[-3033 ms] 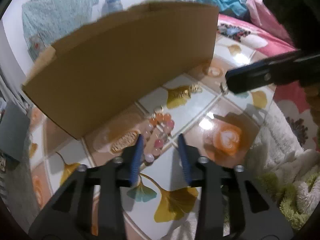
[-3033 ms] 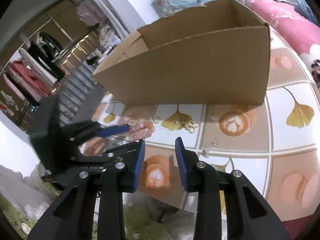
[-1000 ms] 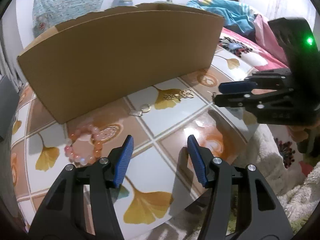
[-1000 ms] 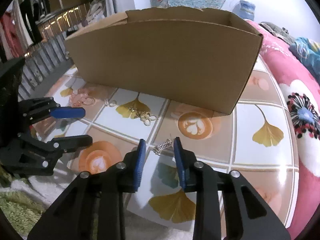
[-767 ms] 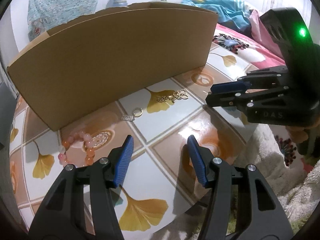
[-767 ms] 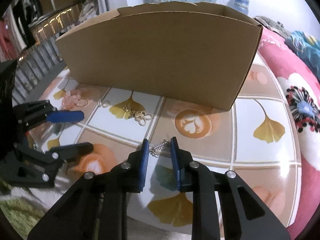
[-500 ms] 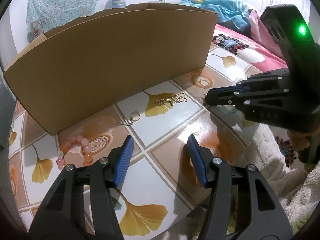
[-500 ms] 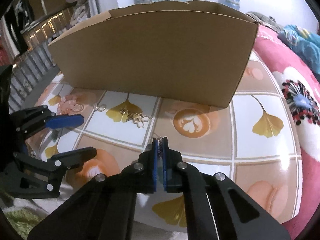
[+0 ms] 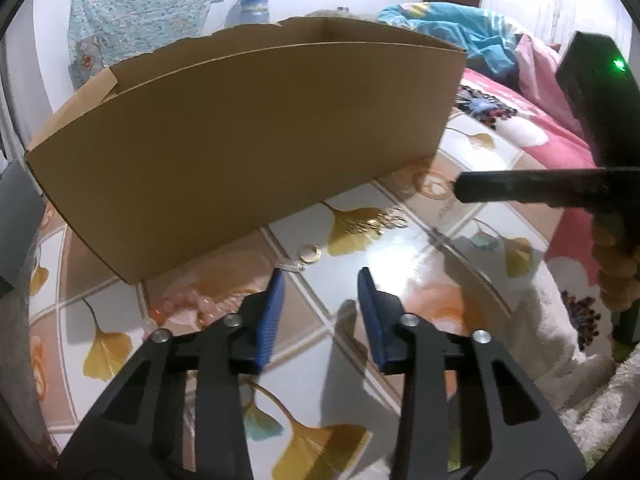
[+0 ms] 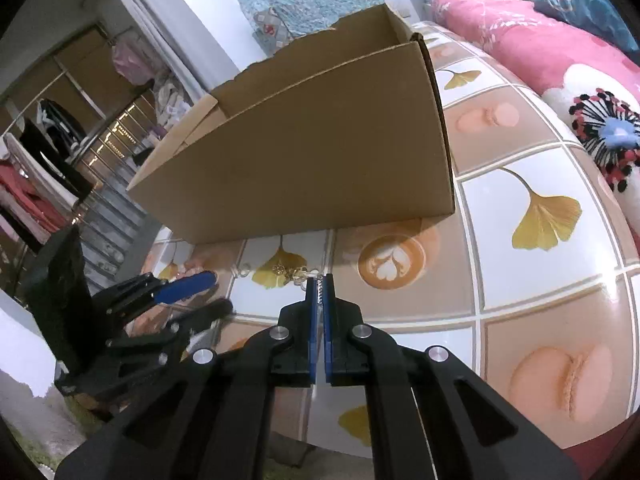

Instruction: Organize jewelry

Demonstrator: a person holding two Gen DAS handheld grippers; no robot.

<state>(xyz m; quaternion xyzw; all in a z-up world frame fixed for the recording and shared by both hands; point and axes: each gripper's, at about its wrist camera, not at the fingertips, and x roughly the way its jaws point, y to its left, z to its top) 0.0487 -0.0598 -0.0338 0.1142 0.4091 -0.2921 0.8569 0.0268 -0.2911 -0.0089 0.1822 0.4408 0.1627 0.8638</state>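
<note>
1. Far left of the left wrist view: pink bead bracelet lies on the patterned tabletop, just left of the left gripper's near finger and close to the box front. It is blurred. A second ago it sat further left in this view, so the left hand has swung toward it.
2. Left gripper hovers over the table, jaws wide apart, nothing between them. The gap is about the same as a second ago.
3. Just ahead of its left fingertip: small ring with a silver tag, flat on the table, untouched.
4. Further right: gold chain piece lies on the yellow leaf tile, near the box's front wall.
5. Cardboard box stands behind all the pieces, top open. Its inside is not visible, so I cannot tell what is in it already.
6. Right side, the real change: right gripper has gone from open around the small silver spring-like piece to pinched on it. The jaws are now nearly together, with the piece showing in the slit at the tips.
7. In the right wrist view the gripper tips sit higher and nearer the gold chain than half a second ago, so the piece looks lifted clear of the table, though I cannot confirm the gap.
8. Judgement: pick is done, and the next step is likely to carry it over the box rim and release. Bracelet, ring and chain are still out.
</note>
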